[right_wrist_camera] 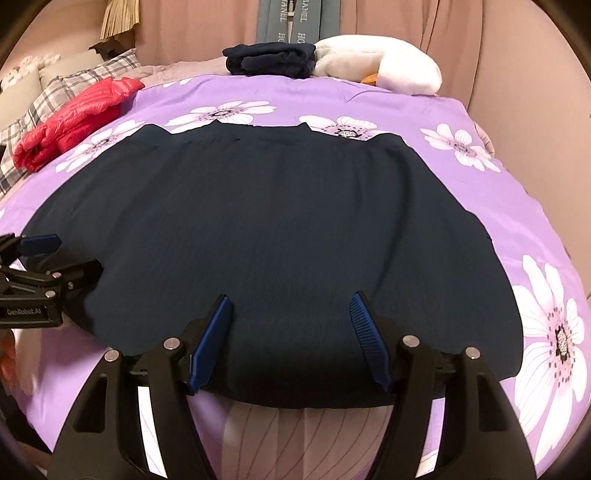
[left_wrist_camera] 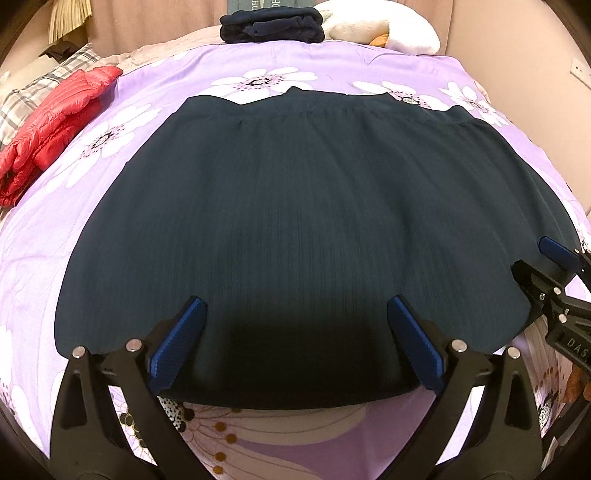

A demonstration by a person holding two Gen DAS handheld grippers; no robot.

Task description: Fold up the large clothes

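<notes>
The left gripper [left_wrist_camera: 295, 332] stands with its blue-padded jaws wide apart over the near hem of the dark teal ribbed knit garment [left_wrist_camera: 295, 221], nothing pinched between them. The right gripper [right_wrist_camera: 291, 332] hangs just beside it to the right, jaws likewise spread and empty above the same hem. The garment lies flat and spread across the middle of the bed's lilac duvet with white daisy print [left_wrist_camera: 155, 81], its banded edge towards the far side. On the left, a red quilted puffer jacket [left_wrist_camera: 55, 122] lies crumpled near a grey checked pillow [left_wrist_camera: 22, 99], well apart from the garment. At the far edge sit a folded navy cloth bundle [left_wrist_camera: 271, 24] and, touching it, a white plush toy [left_wrist_camera: 388, 27]. Bare duvet rings the garment on every side, widest on the right and far side.
</notes>
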